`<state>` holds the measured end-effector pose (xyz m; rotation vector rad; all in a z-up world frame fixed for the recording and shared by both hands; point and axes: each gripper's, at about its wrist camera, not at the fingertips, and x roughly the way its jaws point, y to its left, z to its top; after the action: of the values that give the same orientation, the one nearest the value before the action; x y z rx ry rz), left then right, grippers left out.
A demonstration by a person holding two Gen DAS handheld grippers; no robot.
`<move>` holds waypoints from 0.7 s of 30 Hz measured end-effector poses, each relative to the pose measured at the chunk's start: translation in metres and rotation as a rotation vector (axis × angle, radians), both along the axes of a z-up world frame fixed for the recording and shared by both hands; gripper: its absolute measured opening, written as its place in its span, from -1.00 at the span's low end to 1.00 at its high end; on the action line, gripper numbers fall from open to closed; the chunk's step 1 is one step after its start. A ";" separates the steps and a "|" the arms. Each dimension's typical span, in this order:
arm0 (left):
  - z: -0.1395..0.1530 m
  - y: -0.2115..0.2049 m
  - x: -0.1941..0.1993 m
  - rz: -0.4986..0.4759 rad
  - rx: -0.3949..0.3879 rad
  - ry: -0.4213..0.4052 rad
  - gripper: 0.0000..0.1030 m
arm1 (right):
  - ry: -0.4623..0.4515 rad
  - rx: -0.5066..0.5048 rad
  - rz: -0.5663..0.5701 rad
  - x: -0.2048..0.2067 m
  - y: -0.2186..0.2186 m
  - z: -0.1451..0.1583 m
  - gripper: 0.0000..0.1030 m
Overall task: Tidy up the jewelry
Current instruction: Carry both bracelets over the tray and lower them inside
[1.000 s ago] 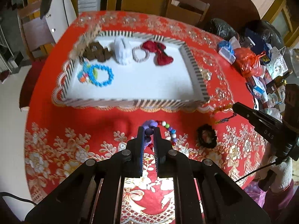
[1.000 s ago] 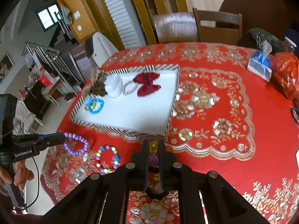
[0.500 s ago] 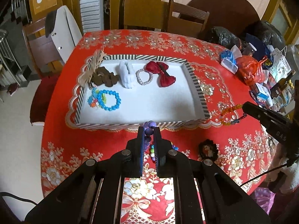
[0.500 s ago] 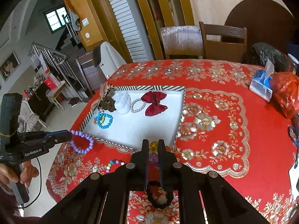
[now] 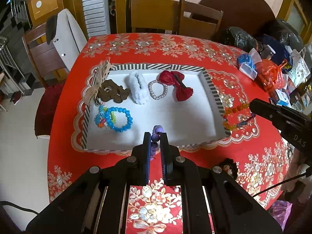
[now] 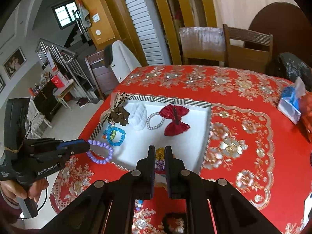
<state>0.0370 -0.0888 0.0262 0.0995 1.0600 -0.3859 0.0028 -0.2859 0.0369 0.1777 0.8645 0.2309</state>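
Right hand-held gripper (image 6: 159, 156) at 6 o'clock, clamped on yellow-and-purple bead bracelet (image 6: 160, 153), above near edge of striped tray (image 6: 206, 136). Left hand-held gripper (image 6: 85, 146) at 9 o'clock gripped purple bead bracelet (image 6: 100, 152) over tray's corner. Red bow (image 6: 174, 120), white scrunchie (image 6: 138, 117), blue bracelet (image 6: 115, 134) lay in tray. Red floral tabletop (image 6: 243, 146) beneath.

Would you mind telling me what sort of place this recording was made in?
Most likely a home dining room: a round table under a red floral tablecloth, wooden dining chairs behind it, and a staircase with a metal railing beyond.
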 end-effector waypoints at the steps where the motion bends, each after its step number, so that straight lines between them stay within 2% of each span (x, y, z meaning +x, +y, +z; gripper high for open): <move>1: -0.001 -0.001 0.003 -0.001 0.001 0.001 -0.85 | 0.005 0.002 0.006 0.005 0.002 -0.002 -0.84; 6: -0.008 -0.010 0.017 -0.013 -0.002 0.020 -0.85 | 0.044 0.007 0.042 0.026 0.014 -0.012 -0.84; 13: -0.032 -0.024 0.037 -0.031 -0.030 0.079 -0.85 | 0.166 -0.021 0.068 0.062 0.018 -0.058 -0.84; 16: -0.055 -0.017 0.050 0.002 -0.017 0.130 -0.85 | 0.209 -0.058 0.050 0.081 0.009 -0.078 -0.84; 21: -0.088 0.005 0.071 0.077 0.027 0.185 -0.85 | 0.230 -0.121 0.011 0.115 -0.009 -0.092 -0.84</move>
<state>0.1076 -0.0838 -0.0620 0.0470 1.2483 -0.3158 0.1174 -0.2949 -0.0549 0.0872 1.1046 0.1693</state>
